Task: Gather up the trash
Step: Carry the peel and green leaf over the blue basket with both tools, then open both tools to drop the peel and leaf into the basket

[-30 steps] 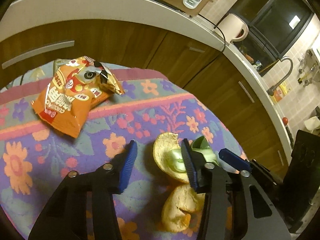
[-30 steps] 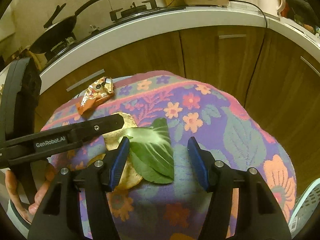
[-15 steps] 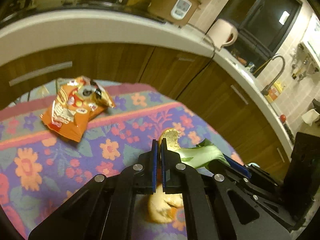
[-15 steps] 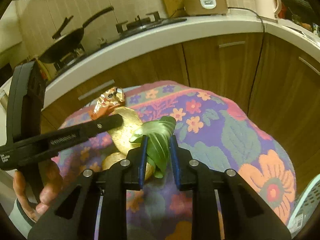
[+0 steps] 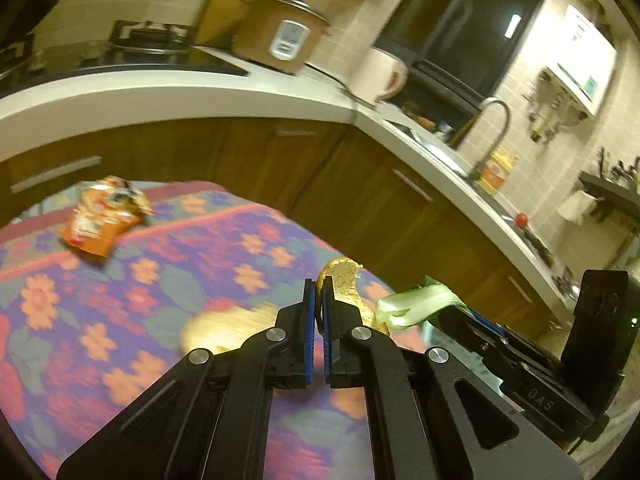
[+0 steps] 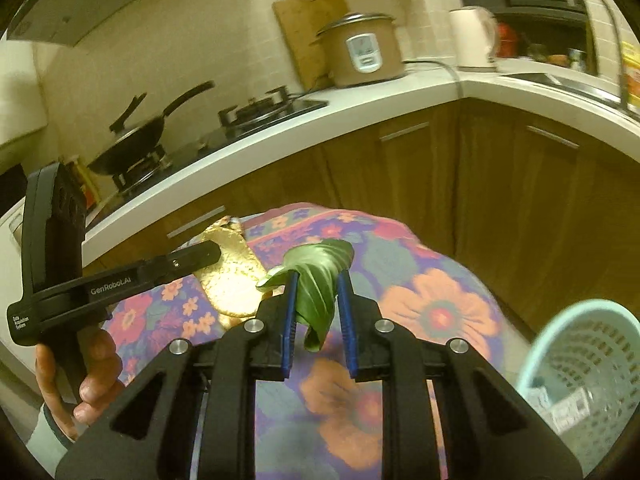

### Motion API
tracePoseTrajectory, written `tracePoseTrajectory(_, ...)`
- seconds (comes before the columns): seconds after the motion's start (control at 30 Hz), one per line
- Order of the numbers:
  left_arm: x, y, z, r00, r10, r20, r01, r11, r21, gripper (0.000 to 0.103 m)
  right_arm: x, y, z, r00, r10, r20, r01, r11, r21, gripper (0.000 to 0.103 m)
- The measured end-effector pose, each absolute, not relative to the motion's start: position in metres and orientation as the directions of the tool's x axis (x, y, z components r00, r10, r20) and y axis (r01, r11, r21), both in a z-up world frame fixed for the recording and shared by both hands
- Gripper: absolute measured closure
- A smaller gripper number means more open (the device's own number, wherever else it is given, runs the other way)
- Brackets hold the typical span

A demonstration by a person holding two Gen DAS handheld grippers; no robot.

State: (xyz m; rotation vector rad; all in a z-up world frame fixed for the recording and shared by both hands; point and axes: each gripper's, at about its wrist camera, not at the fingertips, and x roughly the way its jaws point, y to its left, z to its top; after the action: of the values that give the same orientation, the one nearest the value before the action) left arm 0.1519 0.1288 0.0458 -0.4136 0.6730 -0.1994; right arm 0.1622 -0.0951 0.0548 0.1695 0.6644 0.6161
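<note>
left gripper (image 5: pixel 319 294): fingers pinched on a peel (image 5: pixel 343 280), lifted off the table (image 5: pixel 120 300)
right gripper (image 6: pixel 316 300): fingers clamped on a green leaf (image 6: pixel 318 280)
bin (image 6: pixel 580 360): right of the fingers, nothing dropped yet
left to grab: second peel (image 5: pixel 224 330), snack bag (image 5: pixel 100 216), ahead-left

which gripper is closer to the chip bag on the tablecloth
Left. The left gripper, shut on a fruit peel, is nearer the chip bag. The right gripper, holding a green leaf, sits farther off.
</note>
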Motion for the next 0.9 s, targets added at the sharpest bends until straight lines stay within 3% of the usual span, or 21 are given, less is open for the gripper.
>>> tracePoseTrajectory(0.5,0.16,-0.023,0.017,0.656,-0.452,-0.604,0.203,0.877,-0.435,0.102,0.13,-0.274,0.031,0.726,0.412,-0.551,-0.204,0.893,0.4,0.087)
tracePoseTrajectory(0.9,0.177,-0.113,-0.016,0.571,-0.459,-0.681,0.253,0.887,-0.386,0.102,0.14,-0.329,-0.017,0.664,0.317,-0.677,-0.047,0.922,0.385,0.087)
